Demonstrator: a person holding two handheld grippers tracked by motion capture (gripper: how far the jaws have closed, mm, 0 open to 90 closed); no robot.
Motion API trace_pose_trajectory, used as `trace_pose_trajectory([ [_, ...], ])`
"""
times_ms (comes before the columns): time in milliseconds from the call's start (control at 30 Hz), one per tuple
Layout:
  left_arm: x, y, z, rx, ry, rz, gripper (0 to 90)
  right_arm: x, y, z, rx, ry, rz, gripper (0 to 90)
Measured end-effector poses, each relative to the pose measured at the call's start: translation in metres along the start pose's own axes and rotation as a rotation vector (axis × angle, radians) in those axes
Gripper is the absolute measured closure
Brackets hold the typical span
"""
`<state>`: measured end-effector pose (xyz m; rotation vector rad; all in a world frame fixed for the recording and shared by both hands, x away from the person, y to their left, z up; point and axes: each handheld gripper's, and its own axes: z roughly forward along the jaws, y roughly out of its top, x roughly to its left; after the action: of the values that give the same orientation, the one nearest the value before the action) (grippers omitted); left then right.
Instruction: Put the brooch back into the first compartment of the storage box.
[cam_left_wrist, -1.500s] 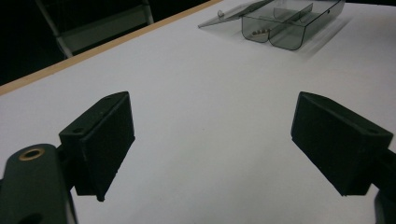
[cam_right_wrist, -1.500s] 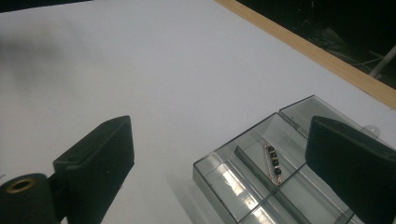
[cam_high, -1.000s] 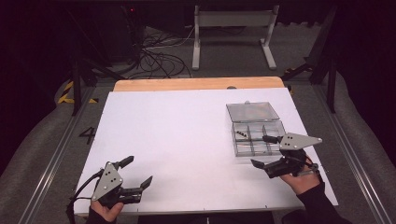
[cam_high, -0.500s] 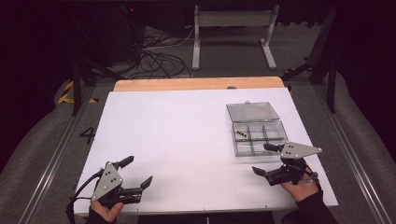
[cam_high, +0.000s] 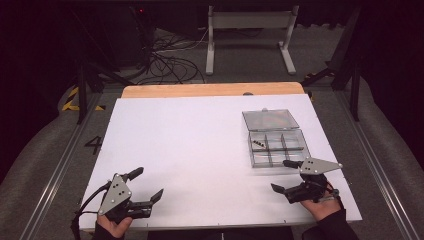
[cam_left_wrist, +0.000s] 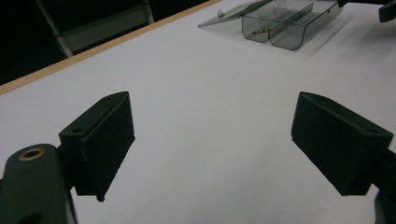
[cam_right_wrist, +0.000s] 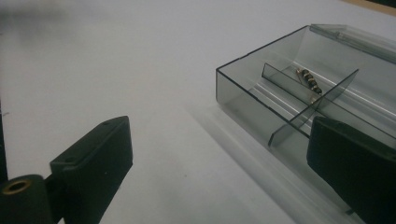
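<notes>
Two grippers, both mine, both low in the high view, and I'm going left to right. My left gripper (cam_high: 148, 186) sits at the bottom left of the frame, over the near edge of the white table (cam_high: 190, 145), jaws spread wide with nothing between them. In the left gripper view those two black jaws stand well apart over bare white surface, and the clear compartment box (cam_left_wrist: 285, 25) shows far off at the upper right of that frame. Middle of the high view: plain white tabletop, with a wooden strip (cam_high: 212, 90) running along its far edge. Now the right side. The clear compartment box (cam_high: 278, 148) lies at the right of centre, its lid (cam_high: 270, 120) folded open flat behind it, toward the top of the frame. A few small dark pieces (cam_high: 259, 144) rest in the upper left compartment; in the right gripper view they look like small striped parts (cam_right_wrist: 309, 79) lying against a divider. My right gripper (cam_high: 281, 176) is at the bottom right, just beside the box's near edge, jaws open and holding nothing. In the right gripper view the right-hand jaw overlaps the box's near wall at the lower right; whether it touches, I can't tell.
</notes>
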<state>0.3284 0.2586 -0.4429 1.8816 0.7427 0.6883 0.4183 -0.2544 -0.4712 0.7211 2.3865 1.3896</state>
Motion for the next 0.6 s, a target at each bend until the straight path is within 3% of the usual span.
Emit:
trace_pose_trajectory([
  [600,0.000,-0.002,-0.002,0.003,-0.003,-0.014,14.2,0.001,-0.011,0.003,0.076,-0.024,0.020,7.4],
])
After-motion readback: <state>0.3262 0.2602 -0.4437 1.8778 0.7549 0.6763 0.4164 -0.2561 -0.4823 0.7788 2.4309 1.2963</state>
